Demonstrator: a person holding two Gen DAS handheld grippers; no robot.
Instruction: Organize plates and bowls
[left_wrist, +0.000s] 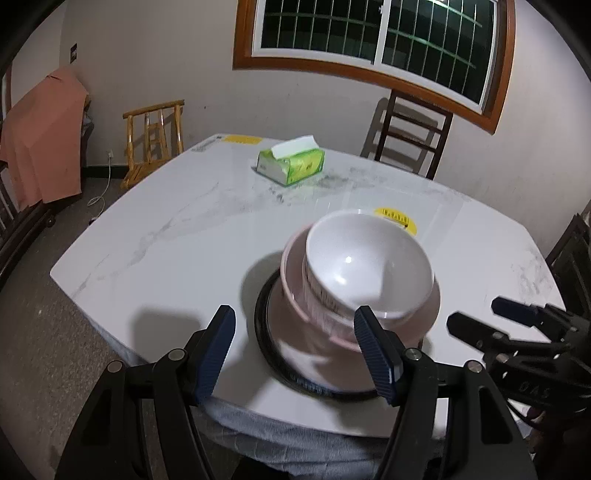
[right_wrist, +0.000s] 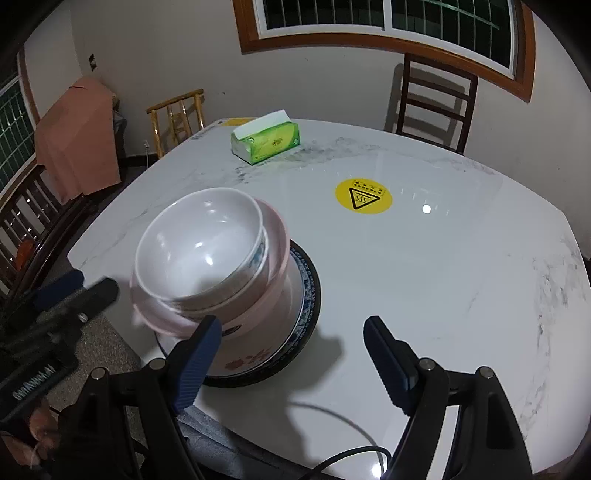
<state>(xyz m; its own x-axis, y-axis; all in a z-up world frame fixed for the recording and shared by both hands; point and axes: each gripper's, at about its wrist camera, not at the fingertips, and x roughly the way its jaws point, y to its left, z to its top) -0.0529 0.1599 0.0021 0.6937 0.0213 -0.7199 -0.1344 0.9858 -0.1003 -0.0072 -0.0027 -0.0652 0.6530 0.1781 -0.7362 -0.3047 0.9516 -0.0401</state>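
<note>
Near the table's front edge stands a stack of dishes. A white bowl (left_wrist: 369, 266) (right_wrist: 199, 251) sits tilted inside a pink bowl (left_wrist: 291, 266) (right_wrist: 277, 236). Under them is a white dish with red flowers (right_wrist: 251, 358) on a dark-rimmed blue-patterned plate (left_wrist: 262, 332) (right_wrist: 310, 291). My left gripper (left_wrist: 295, 325) is open at the stack's near left side, with only its right finger in front of the dishes. My right gripper (right_wrist: 291, 328) is open just right of the stack, with nothing between its fingers. Each gripper also appears in the other's view, the right gripper (left_wrist: 476, 314) and the left gripper (right_wrist: 94, 282).
The white marble table (left_wrist: 166, 240) (right_wrist: 443, 277) carries a green tissue box (left_wrist: 291, 162) (right_wrist: 266, 142) at the back and a yellow warning sticker (right_wrist: 364, 196). A dark chair (left_wrist: 410, 136) and a bamboo chair (left_wrist: 155, 136) stand behind. A black cable (right_wrist: 351, 450) lies at the near edge.
</note>
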